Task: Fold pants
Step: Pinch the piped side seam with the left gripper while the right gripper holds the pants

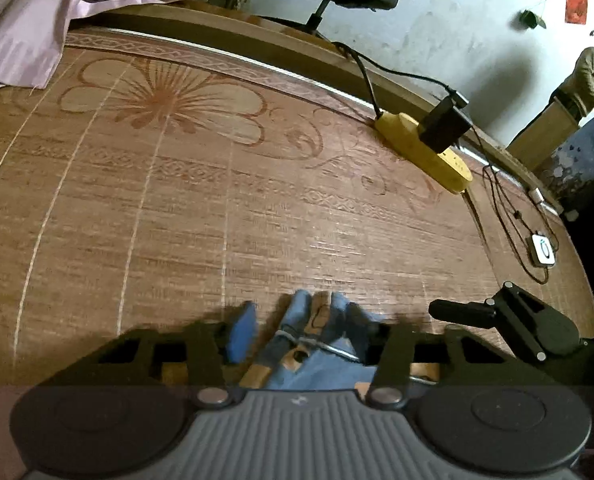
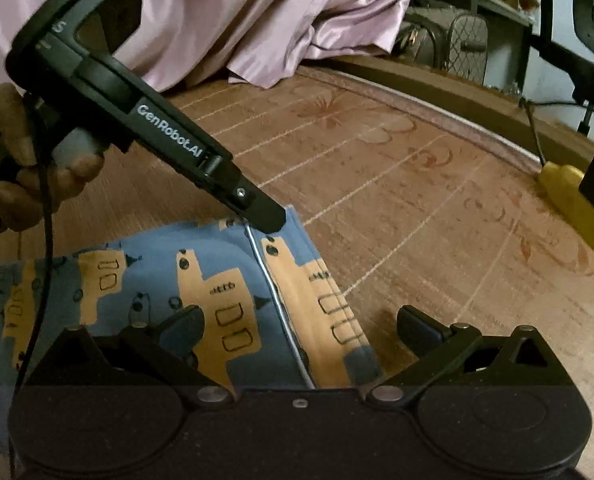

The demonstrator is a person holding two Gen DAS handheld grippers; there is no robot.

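Observation:
The pants [image 2: 217, 292] are blue with tan boat prints and a white side stripe, lying flat on the woven mat. In the right wrist view my left gripper [image 2: 271, 222] reaches down from the upper left onto the pants' far corner. In the left wrist view that corner [image 1: 309, 336] sits between the fingers of my left gripper [image 1: 301, 320]; the jaws stand partly apart, so the hold is unclear. My right gripper [image 2: 301, 328] is open, its left finger over the pants, its right finger over bare mat. It also shows in the left wrist view [image 1: 497, 316].
The brown mat [image 1: 217, 200] with flower prints covers the bed. Pink satin bedding [image 2: 257, 20] is heaped at the far left. A yellow power strip [image 1: 425, 148] with a black adapter and cables lies at the far right edge. An office chair stands beyond.

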